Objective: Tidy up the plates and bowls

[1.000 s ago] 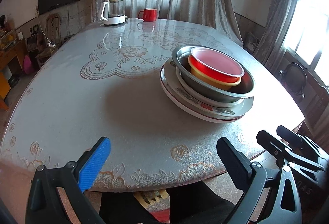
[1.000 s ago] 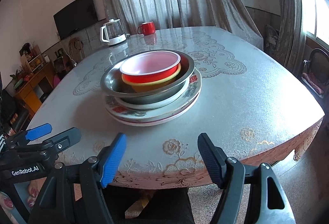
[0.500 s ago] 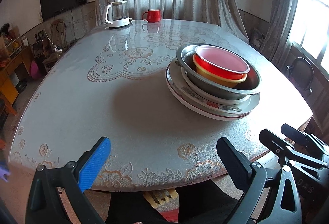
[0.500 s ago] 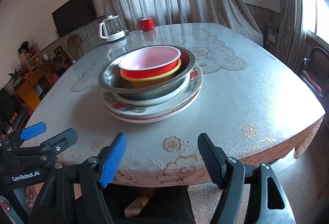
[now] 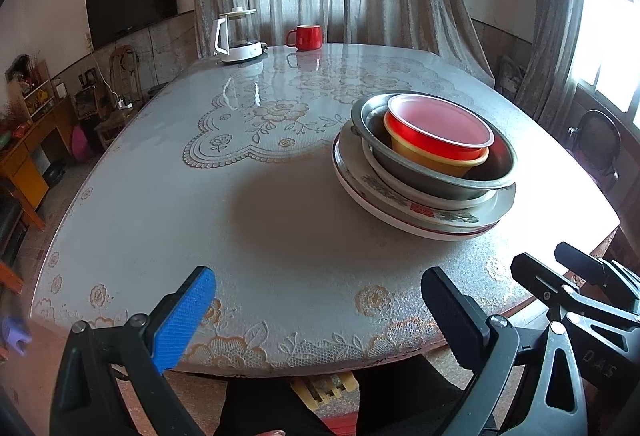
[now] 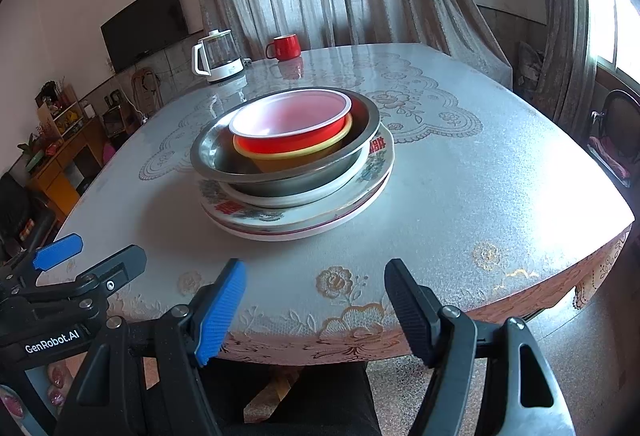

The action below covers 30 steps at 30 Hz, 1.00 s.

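One stack stands on the table: a red bowl (image 5: 438,126) (image 6: 290,124) nested in a yellow bowl (image 5: 436,160) (image 6: 292,158), both inside a wide metal basin (image 5: 496,172) (image 6: 280,178), on flowered plates (image 5: 420,214) (image 6: 280,218). My left gripper (image 5: 320,310) hangs open at the table's near edge, left of the stack and well short of it. My right gripper (image 6: 314,310) is also open with nothing between its fingers, at the near edge in front of the stack. Each gripper shows at the side of the other's view.
A white-based glass kettle (image 5: 238,36) (image 6: 218,56) and a red mug (image 5: 306,37) (image 6: 285,47) stand at the far edge of the lace-patterned table (image 5: 260,196). A dark chair (image 5: 596,144) is by the window on the right; shelves and furniture line the left wall.
The left wrist view has swung a little, so the stack sits slightly farther right and lower in it. The stack and both grippers' openings are unchanged.
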{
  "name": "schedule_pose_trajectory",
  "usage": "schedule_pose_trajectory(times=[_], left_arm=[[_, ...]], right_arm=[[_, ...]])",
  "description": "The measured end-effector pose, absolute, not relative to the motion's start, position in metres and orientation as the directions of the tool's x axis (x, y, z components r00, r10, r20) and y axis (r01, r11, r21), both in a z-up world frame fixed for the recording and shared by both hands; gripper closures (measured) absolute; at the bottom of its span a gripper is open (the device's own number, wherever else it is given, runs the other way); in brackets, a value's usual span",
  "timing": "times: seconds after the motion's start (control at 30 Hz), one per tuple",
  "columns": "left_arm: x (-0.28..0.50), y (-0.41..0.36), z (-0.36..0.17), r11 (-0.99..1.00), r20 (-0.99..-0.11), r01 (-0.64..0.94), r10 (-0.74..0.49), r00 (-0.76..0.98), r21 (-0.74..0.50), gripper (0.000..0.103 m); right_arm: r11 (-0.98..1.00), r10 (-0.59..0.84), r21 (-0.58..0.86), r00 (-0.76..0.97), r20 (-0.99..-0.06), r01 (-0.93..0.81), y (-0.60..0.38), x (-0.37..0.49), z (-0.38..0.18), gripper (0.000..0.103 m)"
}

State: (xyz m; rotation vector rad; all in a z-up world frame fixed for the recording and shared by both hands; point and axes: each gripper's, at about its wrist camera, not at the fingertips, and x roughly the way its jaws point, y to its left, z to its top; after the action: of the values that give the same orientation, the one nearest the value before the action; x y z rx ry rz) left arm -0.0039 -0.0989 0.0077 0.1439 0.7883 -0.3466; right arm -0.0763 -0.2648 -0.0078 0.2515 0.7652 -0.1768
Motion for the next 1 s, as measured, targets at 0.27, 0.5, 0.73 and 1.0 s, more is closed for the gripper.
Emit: schedule_pose_trajectory(times=[0.27,0.5,0.73,1.0], left_arm=[[-0.0039,-0.1012,0.0076,0.931,-0.714,0.364,-0.252,0.653,0.004,0.000],[-0.0040,-0.1012,0.0071,0.930,-0.716,0.367,-0.251,0.651,0.008,0.000],[-0.0054,-0.1036,0.0073,0.926,-0.716,0.377,-0.256,0.649,0.010,0.000],[-0.0058,-0.1051,0.0075,0.924,-0.716,0.383,-0.258,0.649,0.014,0.000]], right_arm=[[0.955,-0.065,0.163,0.711,-0.700,0.248,-0.2659,-0.0749,-0.0065,0.030],[0.955,-0.060,0.165,0.708,-0.703,0.246,-0.2669,-0.0731,-0.0079,0.030],[0.955,-0.059,0.166,0.706,-0.705,0.246,-0.2665,-0.0736,-0.0100,0.030],[0.954,-0.058,0.169,0.707,-0.705,0.247,-0.2669,-0.0758,-0.0097,0.030]])
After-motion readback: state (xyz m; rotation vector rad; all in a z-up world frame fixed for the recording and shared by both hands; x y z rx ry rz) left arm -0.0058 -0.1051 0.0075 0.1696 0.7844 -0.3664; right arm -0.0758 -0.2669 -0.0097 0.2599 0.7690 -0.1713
